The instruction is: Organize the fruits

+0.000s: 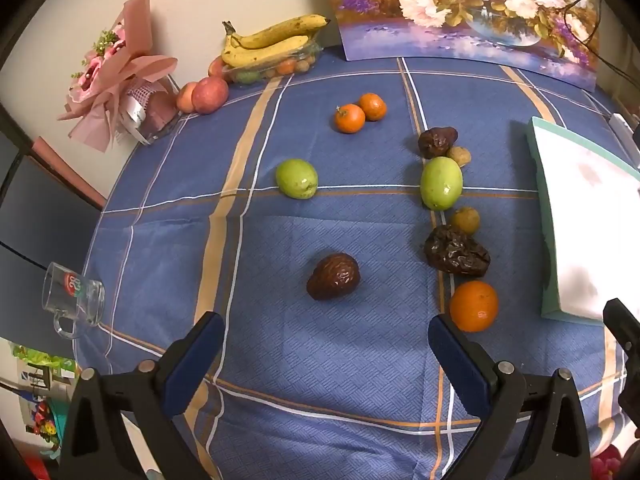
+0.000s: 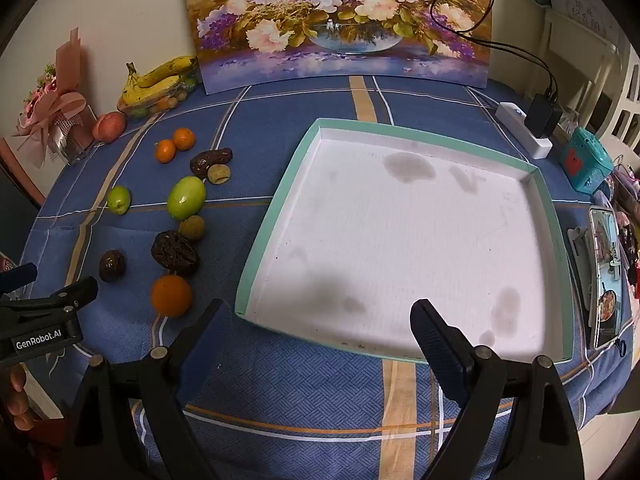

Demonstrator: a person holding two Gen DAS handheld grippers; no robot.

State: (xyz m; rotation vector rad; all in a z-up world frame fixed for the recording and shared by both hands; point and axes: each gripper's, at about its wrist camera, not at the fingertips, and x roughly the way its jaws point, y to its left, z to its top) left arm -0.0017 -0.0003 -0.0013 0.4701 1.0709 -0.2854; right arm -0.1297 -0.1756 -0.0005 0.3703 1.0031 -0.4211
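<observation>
Loose fruit lies on the blue checked cloth: a dark date [image 1: 333, 276] [image 2: 111, 265] just ahead of my open left gripper [image 1: 326, 346], a larger wrinkled date [image 1: 456, 255] [image 2: 175, 257], an orange [image 1: 473, 305] [image 2: 171, 295], two green fruits [image 1: 297, 179] [image 1: 441, 183], two small oranges [image 1: 360, 113] and small brown fruits [image 1: 465, 220]. The white tray with a teal rim [image 2: 276, 216] [image 1: 544, 216] holds nothing. My open right gripper [image 2: 316, 330] hovers over the tray's near edge. Both grippers hold nothing.
Bananas on a clear container of fruit [image 1: 272, 42], peaches [image 1: 204, 94] and a pink bouquet [image 1: 116, 64] stand at the back left. A glass mug [image 1: 74, 296] sits at the left edge. A flower painting [image 2: 340, 20] leans at the back; a power strip [image 2: 524, 132] and phone [image 2: 604, 276] lie at the right.
</observation>
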